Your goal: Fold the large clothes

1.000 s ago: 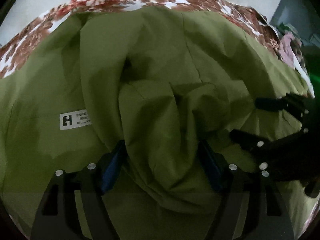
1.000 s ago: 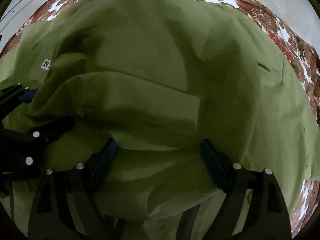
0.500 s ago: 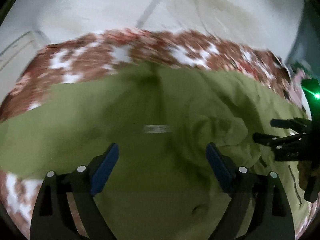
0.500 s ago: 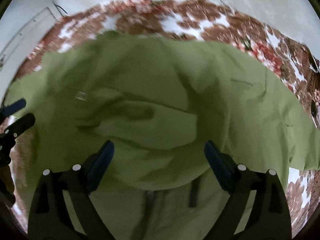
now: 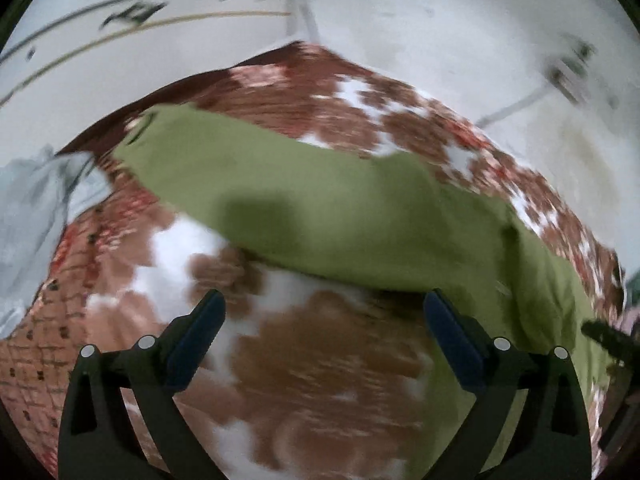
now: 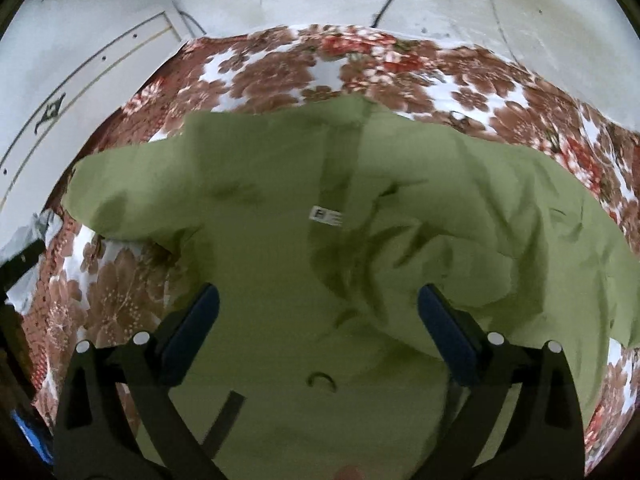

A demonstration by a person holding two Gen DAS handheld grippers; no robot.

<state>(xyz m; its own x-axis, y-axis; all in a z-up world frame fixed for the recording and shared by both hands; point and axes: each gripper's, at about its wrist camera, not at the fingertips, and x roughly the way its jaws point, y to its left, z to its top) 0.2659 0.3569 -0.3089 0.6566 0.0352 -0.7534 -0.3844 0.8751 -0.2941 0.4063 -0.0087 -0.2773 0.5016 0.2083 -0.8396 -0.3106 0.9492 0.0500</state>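
Left gripper (image 5: 324,316): jaws opening, nothing between them, over the floral bedspread (image 5: 320,380).
Right gripper (image 6: 318,312): jaws opening, empty, above the green garment (image 6: 280,280).
Label (image 6: 326,215): white tag, print unreadable.
Garment: spread on the bedspread, long axis left-right.

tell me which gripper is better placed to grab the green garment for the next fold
Right. The right gripper hangs over the green garment, while the left gripper is over bare bedspread. Both are opening, with nothing held.
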